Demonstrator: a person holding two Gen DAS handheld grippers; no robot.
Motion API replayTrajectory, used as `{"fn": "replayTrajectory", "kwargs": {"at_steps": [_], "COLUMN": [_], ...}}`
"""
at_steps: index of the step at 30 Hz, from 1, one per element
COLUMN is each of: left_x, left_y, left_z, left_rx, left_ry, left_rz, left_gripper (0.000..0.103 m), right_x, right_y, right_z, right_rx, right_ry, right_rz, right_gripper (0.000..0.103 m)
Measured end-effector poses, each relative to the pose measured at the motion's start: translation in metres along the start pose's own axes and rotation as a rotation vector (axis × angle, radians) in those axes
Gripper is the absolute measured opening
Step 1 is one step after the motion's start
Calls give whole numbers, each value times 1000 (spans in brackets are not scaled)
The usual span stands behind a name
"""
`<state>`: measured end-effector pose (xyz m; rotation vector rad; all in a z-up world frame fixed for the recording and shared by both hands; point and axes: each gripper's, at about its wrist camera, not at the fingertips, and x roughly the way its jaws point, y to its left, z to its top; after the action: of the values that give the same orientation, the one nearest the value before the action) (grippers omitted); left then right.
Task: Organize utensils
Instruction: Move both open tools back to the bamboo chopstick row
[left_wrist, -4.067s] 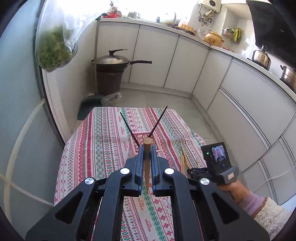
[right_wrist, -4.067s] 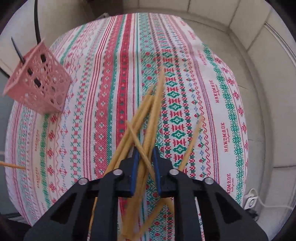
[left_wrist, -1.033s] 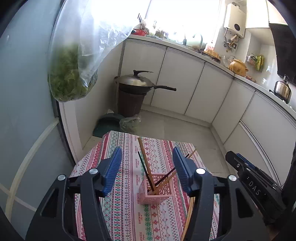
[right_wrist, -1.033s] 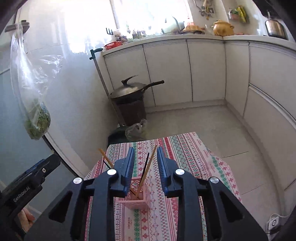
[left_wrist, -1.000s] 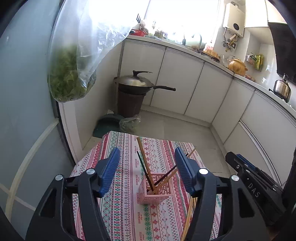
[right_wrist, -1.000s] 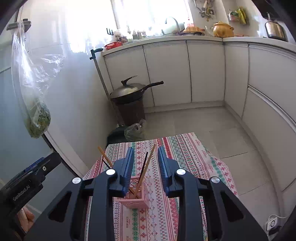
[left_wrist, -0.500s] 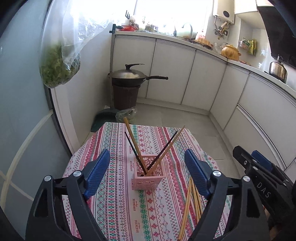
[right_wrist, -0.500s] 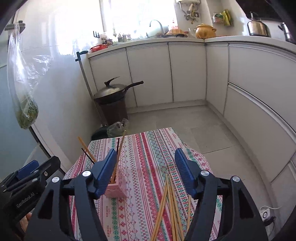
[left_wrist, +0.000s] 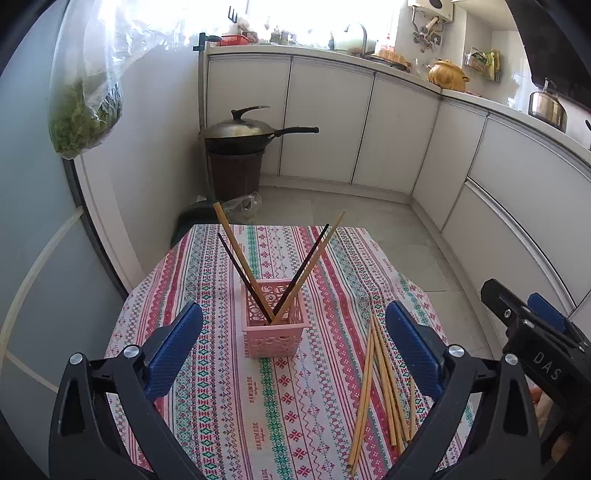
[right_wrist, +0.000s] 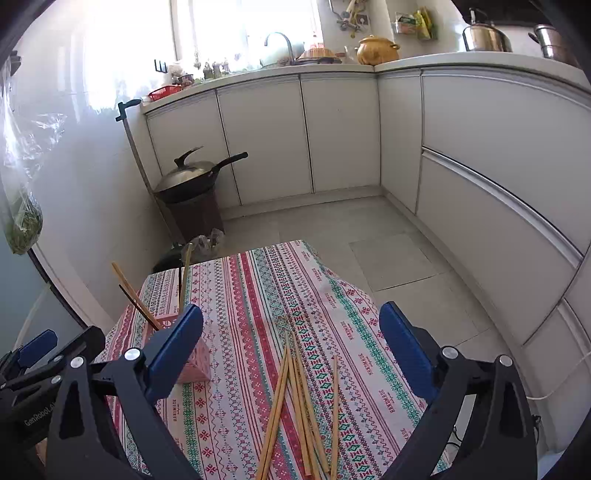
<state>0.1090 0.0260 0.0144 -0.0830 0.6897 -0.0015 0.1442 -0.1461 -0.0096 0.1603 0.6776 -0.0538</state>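
A pink perforated holder stands upright on the patterned tablecloth and holds two wooden and two dark chopsticks, fanned out. Several loose wooden chopsticks lie to its right. My left gripper is open and empty, raised above the table's near side with the holder between its fingers in view. My right gripper is open and empty above the loose chopsticks. The holder shows partly behind its left finger.
A lidded wok sits on a dark bin past the table's far edge. White cabinets line the back and right. A bag of greens hangs at left. The other gripper's body is at the right.
Both grippers have opened wide and pulled back and up from the holder. A wooden chopstick each now stands in the holder. More of the table shows.
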Motion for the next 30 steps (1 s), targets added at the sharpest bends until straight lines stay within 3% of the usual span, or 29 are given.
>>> {"fn": "replayTrajectory", "kwargs": {"at_steps": [5, 12, 18, 24, 27, 30], "left_x": [20, 58, 81, 126, 155, 179], "left_y": [-10, -34, -56, -85, -97, -102], "left_z": [-8, -32, -48, -62, -62, -53], "left_rx": [16, 111, 177, 197, 167, 84], "left_ry": [62, 200, 283, 446, 522, 573], "left_rz": [-9, -5, -11, -71, -87, -147], "left_gripper": [96, 96, 96, 96, 96, 95], "right_x": [9, 31, 39, 42, 46, 50], "right_y": [-22, -72, -104, -134, -149, -161], "right_z": [-4, -19, -28, -40, -43, -45], "right_rx": [60, 200, 304, 395, 444, 500], "right_ry": [64, 214, 286, 352, 382, 413], "right_rz": [-9, -32, -51, -51, -57, -35], "right_gripper": [96, 96, 96, 96, 96, 96]}}
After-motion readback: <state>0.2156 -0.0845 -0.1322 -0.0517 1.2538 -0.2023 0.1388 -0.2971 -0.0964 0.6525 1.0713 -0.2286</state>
